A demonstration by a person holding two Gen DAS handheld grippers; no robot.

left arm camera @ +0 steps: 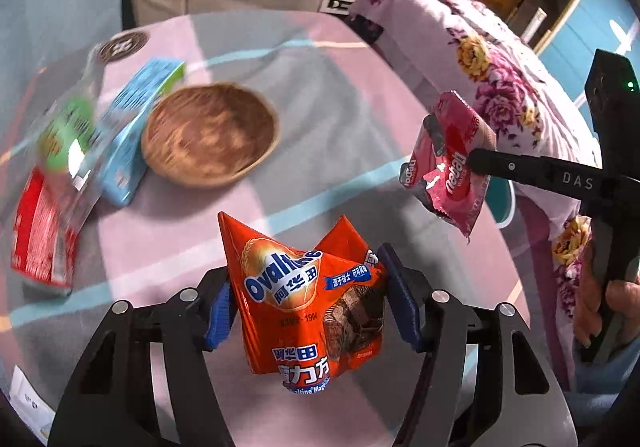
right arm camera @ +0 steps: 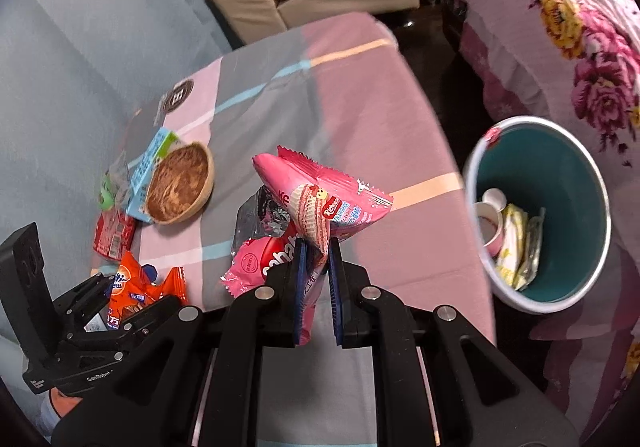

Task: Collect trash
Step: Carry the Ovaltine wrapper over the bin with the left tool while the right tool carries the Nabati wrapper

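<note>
Left gripper [left arm camera: 306,299] clamped on orange Ovaltine wrapper [left arm camera: 308,299], long axis upright between the blue pads [left arm camera: 398,301], torn points up and away from the tool. Right gripper [right arm camera: 318,247] closed on pink wafer wrappers [right arm camera: 316,203], bunched, upper pack's long axis slanting forward-right. Teal bin [right arm camera: 560,167] sits right of the right tool, mouth tilted toward it. Wooden bowl [left arm camera: 210,139] ahead-left of the left tool on the tablecloth [left arm camera: 320,87].

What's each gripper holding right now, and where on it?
The left gripper pinches the orange Ovaltine wrapper across its middle. The right gripper clamps the pink wafer wrappers at their lower ends.
</note>
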